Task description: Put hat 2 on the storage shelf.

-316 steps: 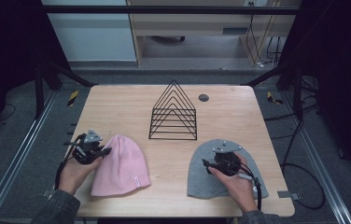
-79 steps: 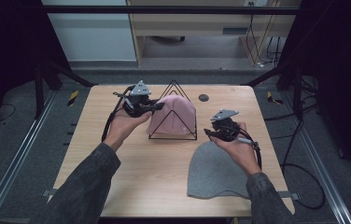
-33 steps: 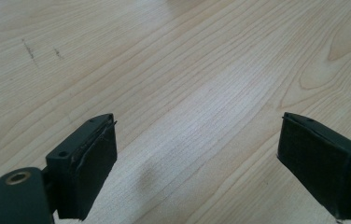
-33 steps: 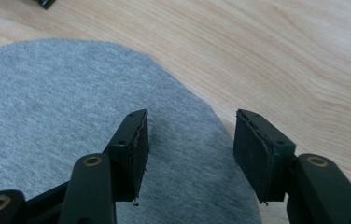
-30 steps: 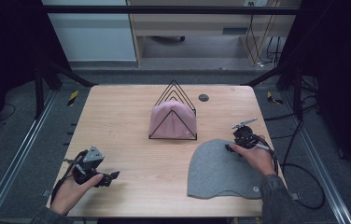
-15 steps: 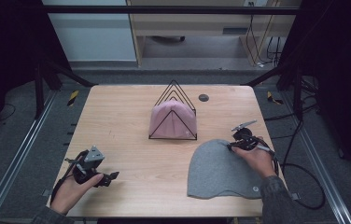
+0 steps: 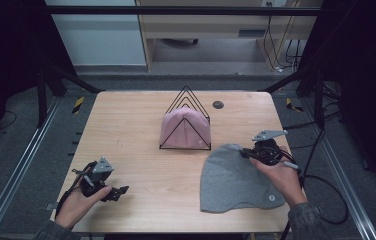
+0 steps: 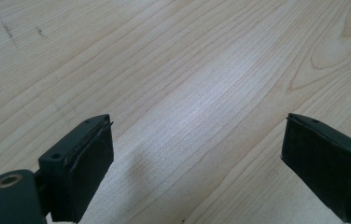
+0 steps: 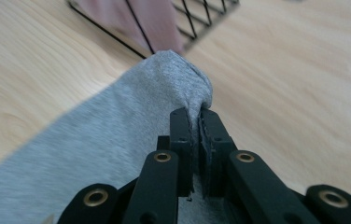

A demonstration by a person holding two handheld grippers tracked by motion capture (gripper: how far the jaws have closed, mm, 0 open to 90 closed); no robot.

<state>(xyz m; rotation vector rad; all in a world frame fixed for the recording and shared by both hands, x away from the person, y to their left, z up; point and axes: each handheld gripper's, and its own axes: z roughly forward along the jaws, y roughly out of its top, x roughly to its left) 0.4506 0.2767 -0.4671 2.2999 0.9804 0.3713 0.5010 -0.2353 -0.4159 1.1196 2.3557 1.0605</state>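
A grey beanie [image 7: 233,180] lies flat on the wooden table [image 7: 136,135] at the front right. My right gripper [image 7: 246,153] is shut on its top edge; in the right gripper view the grey beanie [image 9: 117,140] is pinched in a fold between the jaws of my right gripper [image 9: 196,122]. A pink beanie [image 7: 185,129] sits inside the black wire rack [image 7: 187,120] at the table's middle. My left gripper [image 7: 122,191] rests at the front left, open; in the left gripper view my left gripper [image 8: 197,163] has only bare wood between its jaws.
A small dark round disc [image 7: 218,104] lies behind the rack on the right. Cables trail off the table's right edge. The pink beanie [image 9: 141,21] and wire rack [image 9: 201,16] stand just beyond the grey beanie's tip in the right gripper view.
The pink beanie went from the front left into the rack. My left gripper came back to the front left. My right gripper has closed on the grey beanie's top edge and lifted it slightly.
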